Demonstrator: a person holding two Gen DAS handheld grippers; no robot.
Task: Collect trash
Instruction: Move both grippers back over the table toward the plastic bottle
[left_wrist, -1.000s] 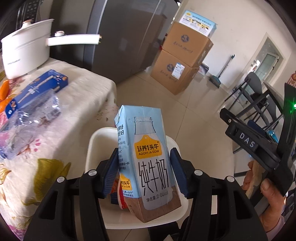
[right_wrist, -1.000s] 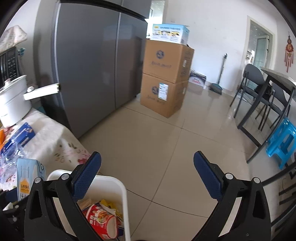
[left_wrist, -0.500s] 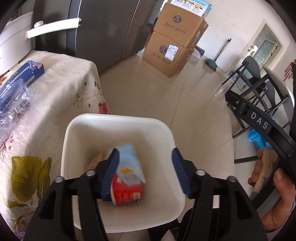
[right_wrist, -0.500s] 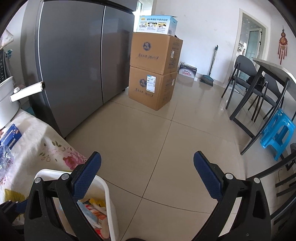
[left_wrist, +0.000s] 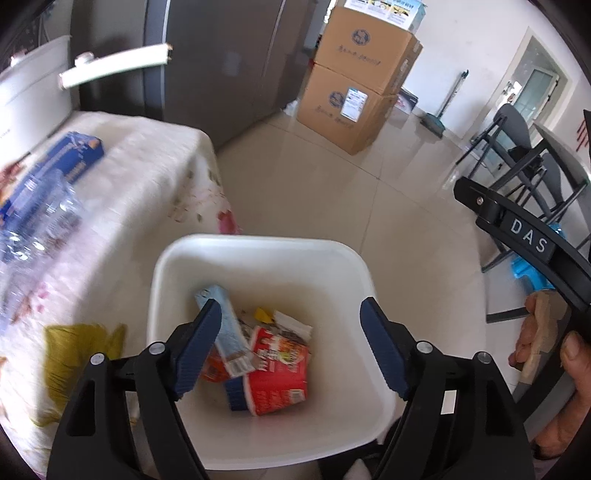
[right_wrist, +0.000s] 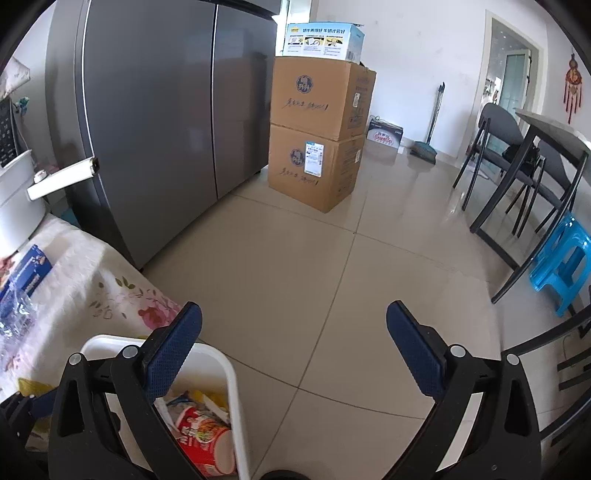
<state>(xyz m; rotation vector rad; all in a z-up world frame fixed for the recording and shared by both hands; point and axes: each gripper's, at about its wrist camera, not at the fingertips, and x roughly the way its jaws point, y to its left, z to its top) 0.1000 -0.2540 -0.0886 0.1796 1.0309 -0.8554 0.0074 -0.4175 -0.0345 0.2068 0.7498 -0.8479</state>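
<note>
A white trash bin (left_wrist: 258, 254) stands on the floor beside the table. Inside it lie a light blue milk carton (left_wrist: 227, 328), a red instant-noodle cup (left_wrist: 280, 373) and scraps of paper. My left gripper (left_wrist: 291, 350) is open and empty, right above the bin. My right gripper (right_wrist: 293, 347) is open and empty over the floor tiles, to the right of the bin (right_wrist: 232, 391), where the red cup (right_wrist: 203, 439) shows. A crushed clear plastic bottle (left_wrist: 33, 229) lies on the table.
The table has a floral cloth (left_wrist: 147, 177), with a blue box (left_wrist: 62, 158) and a white pot (left_wrist: 33, 88) on it. A grey fridge (right_wrist: 155, 122), stacked cardboard boxes (right_wrist: 317, 140), dark chairs (right_wrist: 517, 162) and a blue stool (right_wrist: 561, 262) stand around the tiled floor.
My left gripper opened and let go of the milk carton, which fell into the bin. The left gripper then opened wider. The right gripper stayed open and shifted slightly.
</note>
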